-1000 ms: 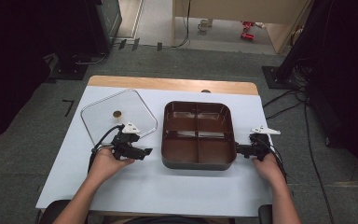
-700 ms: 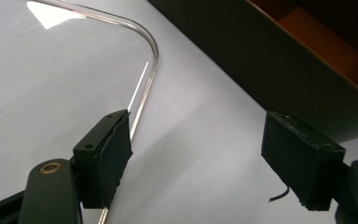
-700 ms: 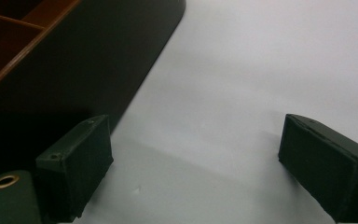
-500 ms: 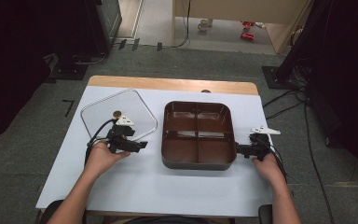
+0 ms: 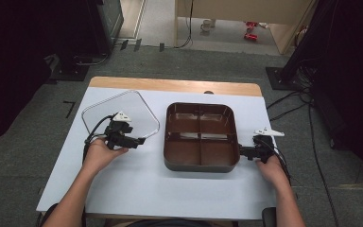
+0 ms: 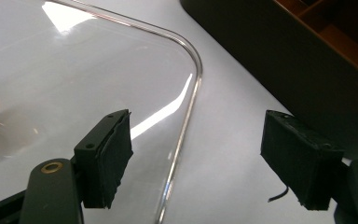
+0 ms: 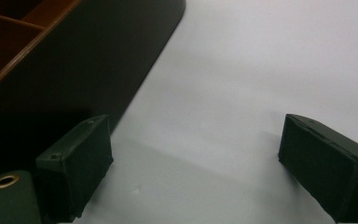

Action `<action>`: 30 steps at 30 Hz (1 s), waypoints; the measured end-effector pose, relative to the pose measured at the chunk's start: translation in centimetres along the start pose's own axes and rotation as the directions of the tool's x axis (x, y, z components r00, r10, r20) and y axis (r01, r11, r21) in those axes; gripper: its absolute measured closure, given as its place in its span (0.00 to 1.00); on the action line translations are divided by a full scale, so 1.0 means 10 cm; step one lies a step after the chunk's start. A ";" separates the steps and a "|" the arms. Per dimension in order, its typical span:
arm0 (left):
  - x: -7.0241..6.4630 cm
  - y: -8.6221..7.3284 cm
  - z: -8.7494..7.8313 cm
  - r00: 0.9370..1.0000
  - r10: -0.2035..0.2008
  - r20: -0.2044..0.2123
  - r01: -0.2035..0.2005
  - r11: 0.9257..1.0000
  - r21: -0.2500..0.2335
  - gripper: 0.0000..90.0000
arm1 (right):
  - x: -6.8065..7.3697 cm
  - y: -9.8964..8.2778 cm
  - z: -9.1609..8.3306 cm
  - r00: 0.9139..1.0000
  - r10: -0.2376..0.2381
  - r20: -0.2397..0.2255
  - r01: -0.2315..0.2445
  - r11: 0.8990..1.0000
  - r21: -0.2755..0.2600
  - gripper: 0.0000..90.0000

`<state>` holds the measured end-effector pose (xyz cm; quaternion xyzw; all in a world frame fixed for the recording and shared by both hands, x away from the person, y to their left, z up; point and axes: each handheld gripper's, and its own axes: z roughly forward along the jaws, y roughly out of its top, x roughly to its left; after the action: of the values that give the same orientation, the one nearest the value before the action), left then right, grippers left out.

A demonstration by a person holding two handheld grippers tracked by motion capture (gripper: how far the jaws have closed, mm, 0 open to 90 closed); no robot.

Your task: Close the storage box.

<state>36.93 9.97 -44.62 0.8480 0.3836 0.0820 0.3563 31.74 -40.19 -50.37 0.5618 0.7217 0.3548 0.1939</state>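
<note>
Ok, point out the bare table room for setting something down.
Widest patch: the near strip of the white table between the forearms, below the brown tray. Crowded: the gap between the clear lid and the tray.

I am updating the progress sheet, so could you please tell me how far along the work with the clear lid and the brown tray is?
Done: nothing yet; the clear lid lies flat on the table beside the empty four-compartment brown tray. In hand: the left gripper hangs open over the lid's rim, not gripping. The right gripper waits open at the tray's corner. Left, probably: grasping the lid and covering the tray.
</note>
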 end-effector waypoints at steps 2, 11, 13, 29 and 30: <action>0.04 0.01 -0.01 1.000 -0.008 -0.003 0.008 1.000 -0.005 0.27 | 0.00 0.00 0.00 1.000 0.000 0.000 0.000 1.000 0.000 0.10; 0.20 0.04 -0.05 0.999 -0.028 -0.043 0.027 0.999 -0.019 0.28 | 0.00 0.00 0.00 1.000 0.000 0.000 0.000 1.000 0.000 0.10; 0.24 0.04 -0.06 0.998 -0.029 -0.054 0.028 0.999 -0.021 0.28 | 0.00 0.00 0.00 1.000 0.000 0.000 0.000 1.000 0.000 0.10; 0.55 0.12 -0.08 0.991 -0.050 -0.126 0.044 0.998 -0.050 0.29 | 0.00 0.00 0.00 1.000 0.000 0.000 0.000 1.000 0.000 0.10; 0.57 0.12 -0.07 0.990 -0.047 -0.132 0.041 0.998 -0.048 0.29 | 0.00 0.00 0.00 1.000 0.000 0.000 0.000 1.000 0.000 0.10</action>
<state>41.33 13.89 -44.05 0.8238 0.4229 0.1390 0.3509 31.74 -40.19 -50.37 0.5617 0.7219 0.3547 0.1938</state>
